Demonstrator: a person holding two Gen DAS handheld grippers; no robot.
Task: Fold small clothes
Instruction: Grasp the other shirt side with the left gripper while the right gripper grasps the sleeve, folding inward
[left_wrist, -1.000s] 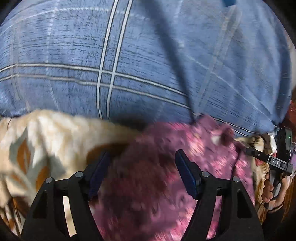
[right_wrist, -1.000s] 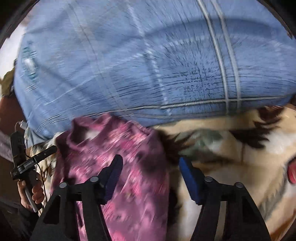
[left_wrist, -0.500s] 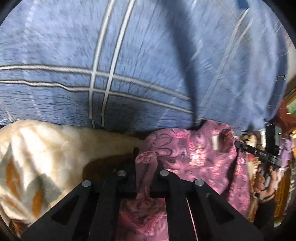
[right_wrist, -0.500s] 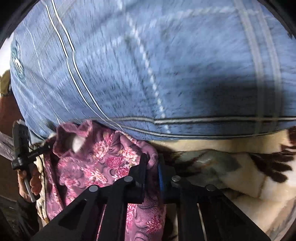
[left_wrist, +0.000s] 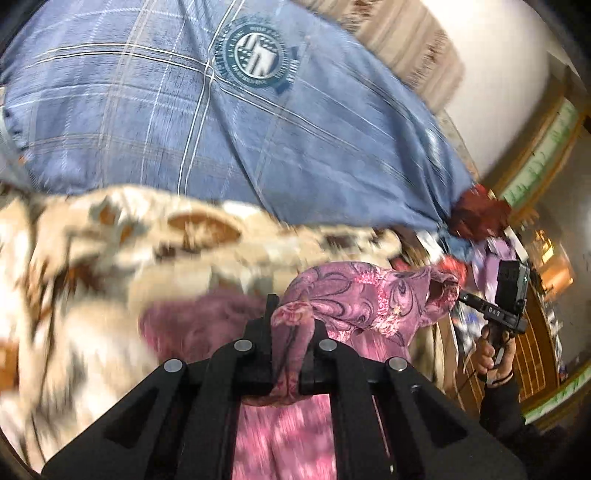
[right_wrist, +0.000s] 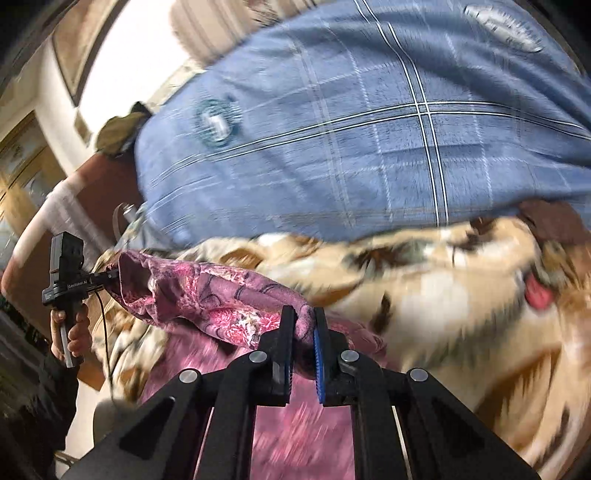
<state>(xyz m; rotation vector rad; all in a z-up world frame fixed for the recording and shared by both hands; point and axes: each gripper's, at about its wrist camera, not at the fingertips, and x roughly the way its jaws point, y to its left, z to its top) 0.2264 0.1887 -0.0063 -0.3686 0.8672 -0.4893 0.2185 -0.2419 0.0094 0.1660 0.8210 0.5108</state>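
Observation:
A small pink floral garment (left_wrist: 369, 295) hangs stretched between my two grippers, lifted above the bed. My left gripper (left_wrist: 290, 354) is shut on one corner of it, a fold of cloth bunched between the black fingers. My right gripper (right_wrist: 303, 332) is shut on the opposite corner of the pink garment (right_wrist: 207, 291), pinched between a black pad and a blue pad. In the left wrist view the right gripper (left_wrist: 461, 293) shows at the far end of the cloth, held by a hand. The right wrist view shows the left gripper (right_wrist: 110, 275) in the same way. The garment's lower part hangs blurred below.
Under the garment lies a cream and brown patterned fleece blanket (left_wrist: 110, 258). Behind it spreads a blue checked cover (left_wrist: 184, 110) with a round emblem (left_wrist: 255, 55). A heap of red and purple clothes (left_wrist: 480, 221) sits at the far right, with wooden furniture (left_wrist: 535, 350) beyond.
Both grippers went from open around the pink garment to shut on its corners, then rose and pulled back, lifting the garment off the blanket and stretching it between them.

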